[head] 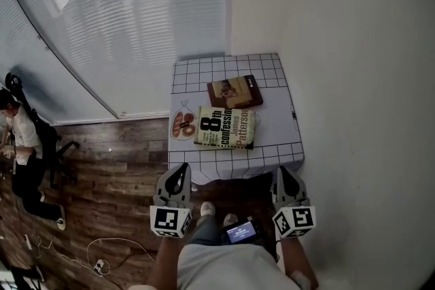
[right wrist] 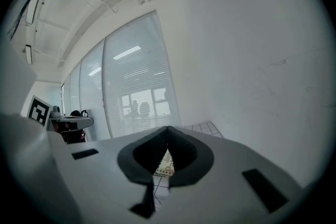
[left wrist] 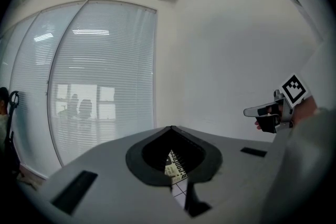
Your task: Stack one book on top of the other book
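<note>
- Where the person stands just short of the counter, the left hand-held gripper and the right hand-held gripper are side by side, tips aimed at the near edge.
- Both are clenched shut, jaws together, nothing between them; neither touches a book.
- A small lit screen sits at the person's waist, between the two marker cubes.
- Wood floor lies under and left of the counter.
- The counter has a white cover with a black grid.
- The green-and-yellow book lies flat near the middle, cover up, closest to the grippers.
- A round printed patch with brown rings is just left of it.
- The brown book lies flat behind it, slightly turned, its near corner just beside the first book's far edge; contact can't be told. Books not stacked.
- The counter sits in a corner: white wall on the right, blinds behind.
- Far left, another person is by a chair.
</note>
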Demonstrator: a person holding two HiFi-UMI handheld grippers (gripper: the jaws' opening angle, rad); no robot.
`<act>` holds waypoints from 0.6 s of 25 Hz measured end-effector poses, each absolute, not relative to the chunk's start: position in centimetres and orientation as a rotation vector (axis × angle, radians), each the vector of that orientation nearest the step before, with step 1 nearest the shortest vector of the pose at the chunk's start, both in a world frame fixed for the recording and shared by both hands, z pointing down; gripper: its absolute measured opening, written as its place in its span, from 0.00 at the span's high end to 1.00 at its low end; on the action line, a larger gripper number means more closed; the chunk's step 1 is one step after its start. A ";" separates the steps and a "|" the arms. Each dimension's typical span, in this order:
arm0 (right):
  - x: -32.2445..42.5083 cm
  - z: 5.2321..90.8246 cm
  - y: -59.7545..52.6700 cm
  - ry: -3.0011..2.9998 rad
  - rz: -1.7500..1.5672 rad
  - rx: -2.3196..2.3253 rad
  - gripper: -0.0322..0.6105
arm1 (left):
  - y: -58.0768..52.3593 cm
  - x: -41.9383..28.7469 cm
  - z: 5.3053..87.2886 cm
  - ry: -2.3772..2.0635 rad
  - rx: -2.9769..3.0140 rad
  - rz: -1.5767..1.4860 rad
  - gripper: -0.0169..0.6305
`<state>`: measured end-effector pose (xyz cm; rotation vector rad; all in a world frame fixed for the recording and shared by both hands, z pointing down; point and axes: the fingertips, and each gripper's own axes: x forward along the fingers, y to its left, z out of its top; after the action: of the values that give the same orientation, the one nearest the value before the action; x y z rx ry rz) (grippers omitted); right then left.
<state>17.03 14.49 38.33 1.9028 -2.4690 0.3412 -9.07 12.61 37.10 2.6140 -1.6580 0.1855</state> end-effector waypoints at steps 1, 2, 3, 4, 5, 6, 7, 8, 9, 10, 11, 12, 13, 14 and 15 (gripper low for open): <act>17.1 38.5 14.2 -2.470 0.342 1.905 0.94 | 12.3 -9.0 37.1 -1.658 2.614 0.181 0.96; 17.1 38.6 13.9 -2.470 0.344 1.905 0.94 | 11.9 -9.0 37.1 -1.657 2.615 0.175 0.96; 17.1 38.6 13.5 -2.468 0.346 1.905 0.94 | 11.5 -9.0 37.2 -1.656 2.615 0.171 0.96; 17.0 38.6 13.1 -2.464 0.347 1.904 0.94 | 10.9 -9.0 37.2 -1.655 2.613 0.170 0.96; 16.9 38.6 12.6 -2.458 0.347 1.903 0.94 | 10.3 -9.0 37.4 -1.653 2.614 0.170 0.96; 16.8 38.6 12.2 -2.449 0.350 1.904 0.94 | 9.7 -9.0 37.6 -1.651 2.615 0.171 0.96; 16.7 38.7 11.7 -2.441 0.353 1.904 0.94 | 9.1 -9.0 37.8 -1.649 2.616 0.173 0.96; 16.6 38.9 11.2 -2.434 0.357 1.903 0.94 | 8.4 -9.0 38.0 -1.647 2.614 0.176 0.96; 16.5 39.1 10.7 -2.430 0.361 1.899 0.94 | 7.8 -9.0 38.2 -1.645 2.611 0.179 0.96; 16.4 39.3 10.2 -2.426 0.366 1.892 0.94 | 7.2 -9.0 38.4 -1.642 2.607 0.182 0.96; 16.3 39.5 9.7 -2.423 0.372 1.886 0.94 | 6.6 -8.9 38.6 -1.638 2.603 0.185 0.96; 16.3 39.7 9.2 -2.419 0.380 1.881 0.94 | 6.0 -8.9 38.8 -1.633 2.599 0.190 0.96; 16.2 39.9 8.8 -2.414 0.388 1.878 0.94 | 5.5 -8.9 39.0 -1.628 2.597 0.195 0.96; 16.1 40.2 8.3 -2.407 0.396 1.876 0.94 | 5.0 -8.9 39.2 -1.623 2.596 0.200 0.96; 16.0 40.5 7.9 -2.401 0.403 1.876 0.94 | 4.6 -9.0 39.4 -1.618 2.596 0.205 0.96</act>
<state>16.00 7.90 40.46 1.8757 -2.4008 0.4029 -8.98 4.56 39.37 2.5960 -1.6180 0.2053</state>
